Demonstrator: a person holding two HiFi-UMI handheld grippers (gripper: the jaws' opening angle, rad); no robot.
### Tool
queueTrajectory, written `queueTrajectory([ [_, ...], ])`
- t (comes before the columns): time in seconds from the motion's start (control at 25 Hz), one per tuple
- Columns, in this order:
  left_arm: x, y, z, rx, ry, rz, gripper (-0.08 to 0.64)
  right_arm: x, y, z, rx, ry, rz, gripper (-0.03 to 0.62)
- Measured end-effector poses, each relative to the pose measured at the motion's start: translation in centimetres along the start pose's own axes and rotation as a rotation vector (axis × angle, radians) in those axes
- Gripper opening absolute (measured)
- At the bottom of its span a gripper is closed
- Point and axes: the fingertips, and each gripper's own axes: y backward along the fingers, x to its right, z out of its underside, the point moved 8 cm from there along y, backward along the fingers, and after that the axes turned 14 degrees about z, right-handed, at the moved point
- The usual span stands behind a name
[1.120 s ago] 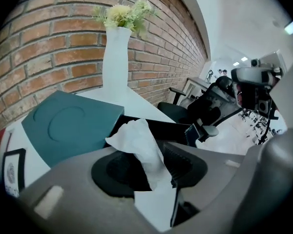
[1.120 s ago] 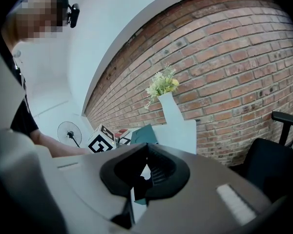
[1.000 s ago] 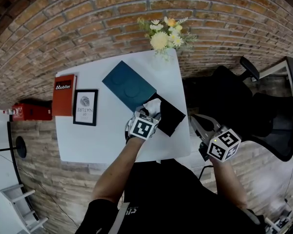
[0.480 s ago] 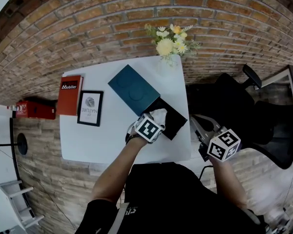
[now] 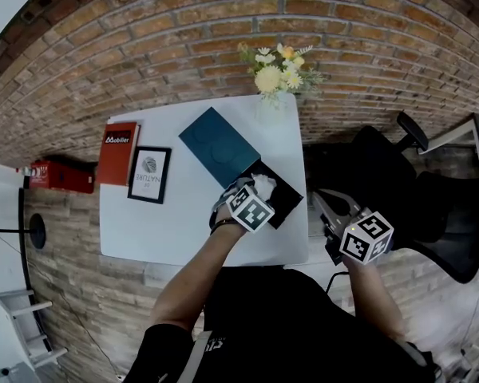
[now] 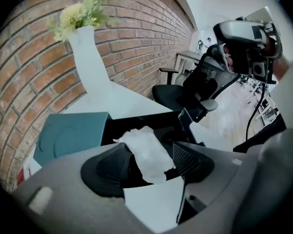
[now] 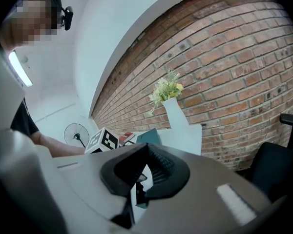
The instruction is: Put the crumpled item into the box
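Two tools to account for, only one busy. Poises the left tool (image 6: 149,167) directly above the open black cardboard box (image 6: 136,122) and opens its jaws wide, evidently to let the crumpled white paper (image 6: 146,150) fall inside. Shows that paper loose between the pads, hanging over the box's dark interior and not yet settled on its floor, as far as can be judged. Reads as the release step, close to the end of the task.

Parks the right tool (image 7: 136,186) off to the right of the box, past the table edge, jaws drawn together on nothing, presumably just to stay clear. Leaves the flat teal lid (image 5: 215,138) lying against the box's far-left corner, probably taken off for access.

Sets everything on a plain white table (image 5: 168,222). Places a white vase of yellow flowers (image 5: 273,106) beyond the box by the red brick wall (image 5: 144,46). Puts a black-framed print (image 5: 149,175) and a red book (image 5: 118,152) well to the box's left, and a black office chair (image 5: 399,174) to its right.
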Motion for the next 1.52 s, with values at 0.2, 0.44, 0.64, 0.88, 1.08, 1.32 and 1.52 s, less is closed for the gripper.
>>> queueTrajectory([
  [0.2,1.4,2.5,-1.8,0.106,-0.04,-0.104,0.313,0.7,1.0,0.2,0.008,0.005,-0.015,0.0],
  [0.44,2.4,6.2,-1.6,0.2,-0.008,-0.139,0.31,1.0,1.6,0.3,0.02,0.01,-0.036,0.0],
  [0.64,2.6,9.5,-1.7,0.327,0.03,-0.141,0.287,0.2,2.1,-0.4,0.045,0.01,-0.023,0.0],
  [0.88,1.5,14.3,-1.8,0.439,0.016,-0.134,0.265,-1.9,1.1,-2.2,0.09,0.018,0.004,0.0],
  [1.08,0.9,18.1,-1.2,0.532,0.003,-0.122,0.242,-4.8,-0.2,-3.0,0.11,0.048,-0.002,0.0],
  [1.32,-0.2,21.9,0.1,0.628,0.018,-0.115,0.216,-7.5,-1.3,-4.4,0.134,0.081,-0.002,0.0],
  [1.52,-0.6,24.5,1.7,0.694,0.034,-0.117,0.193,-9.8,-1.6,-5.0,0.152,0.102,-0.016,0.0],
])
